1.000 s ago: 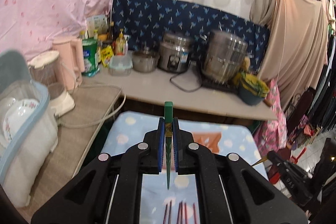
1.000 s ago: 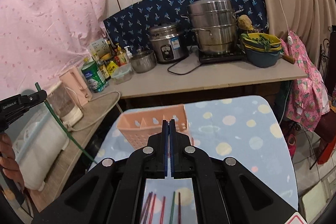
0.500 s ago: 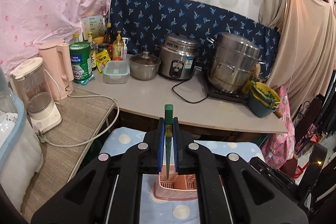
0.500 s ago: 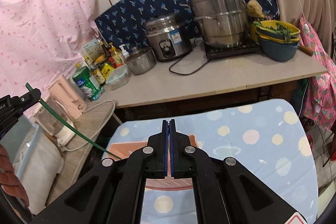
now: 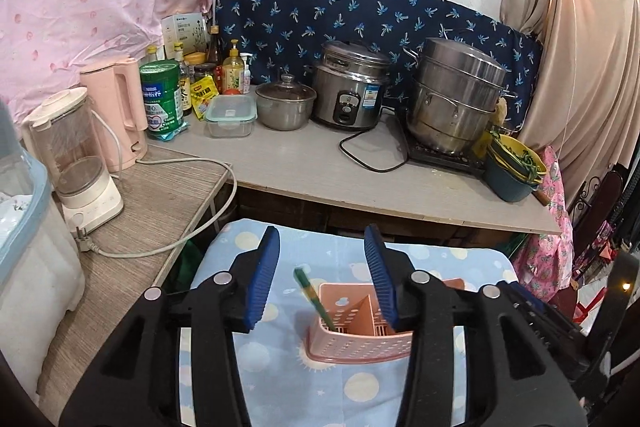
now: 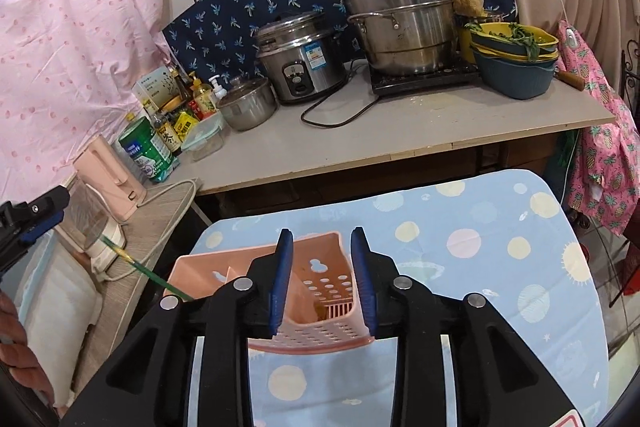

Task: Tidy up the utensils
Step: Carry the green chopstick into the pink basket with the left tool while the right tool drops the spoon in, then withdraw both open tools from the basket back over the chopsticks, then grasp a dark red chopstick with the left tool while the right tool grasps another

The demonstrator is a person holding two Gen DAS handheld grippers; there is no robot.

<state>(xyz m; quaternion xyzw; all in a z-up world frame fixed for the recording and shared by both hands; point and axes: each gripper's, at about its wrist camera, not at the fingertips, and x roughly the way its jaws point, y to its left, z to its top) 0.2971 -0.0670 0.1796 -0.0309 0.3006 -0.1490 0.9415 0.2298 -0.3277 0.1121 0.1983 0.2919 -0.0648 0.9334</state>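
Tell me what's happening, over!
Left gripper open, empty. Right gripper open, straddling the pink basket. Green chopstick leaning in basket's left compartment. Nothing in the way.

a green chopstick point(image 5: 314, 297) in a pink basket point(image 5: 360, 345) on a pale blue cloth point(image 6: 460, 227) with pastel dots.

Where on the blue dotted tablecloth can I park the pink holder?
Bare cloth lies right of the pink perforated plastic utensil holder, across the blue dotted tablecloth to its right edge. On the grey countertop, only the front strip is free; the silver rice cooker and pots crowd the back.
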